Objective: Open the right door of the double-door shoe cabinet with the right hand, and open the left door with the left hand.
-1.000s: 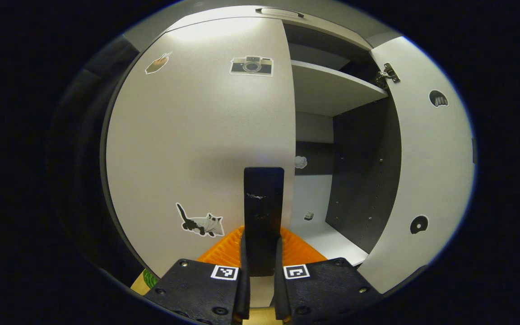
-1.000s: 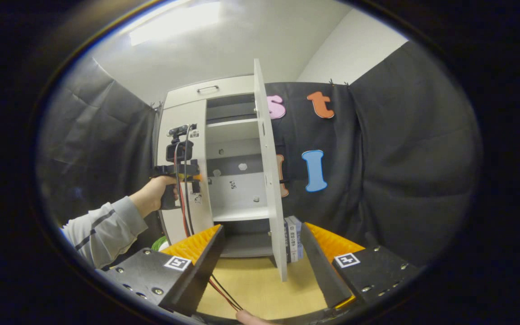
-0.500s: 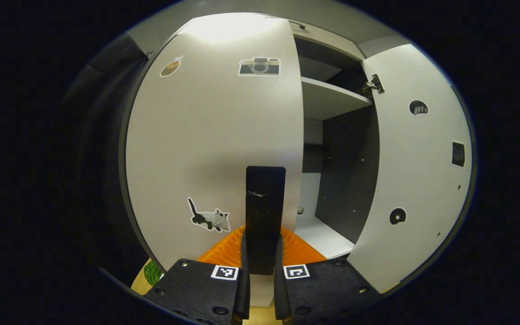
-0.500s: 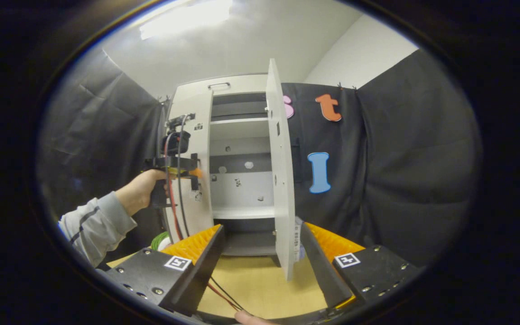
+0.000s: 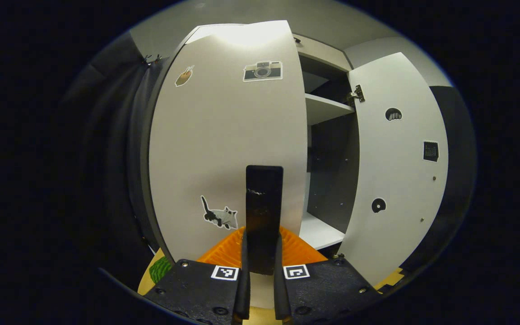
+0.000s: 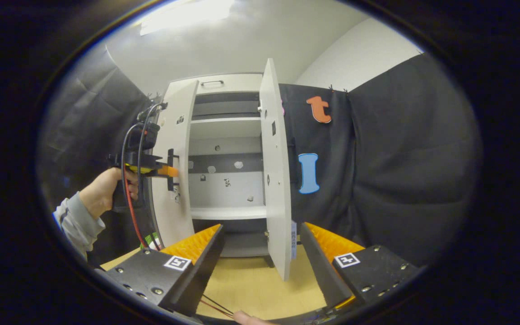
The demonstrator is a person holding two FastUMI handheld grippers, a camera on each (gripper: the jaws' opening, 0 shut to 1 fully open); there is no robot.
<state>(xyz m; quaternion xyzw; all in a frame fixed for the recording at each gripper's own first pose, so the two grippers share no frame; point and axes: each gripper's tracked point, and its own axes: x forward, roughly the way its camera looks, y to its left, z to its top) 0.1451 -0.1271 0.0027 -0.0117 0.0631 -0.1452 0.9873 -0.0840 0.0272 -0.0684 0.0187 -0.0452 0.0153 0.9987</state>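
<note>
The left gripper (image 5: pixel 260 253) has its fingers closed on the left door's (image 5: pixel 224 135) dark handle (image 5: pixel 264 203) — the grip needed to swing that door, now partly open, off the shoe cabinet (image 6: pixel 224 135). The right door (image 6: pixel 273 167) stands fully open, so the right gripper (image 6: pixel 260 257) hangs back over the bench (image 6: pixel 260 289), fingers wide apart and empty.
</note>
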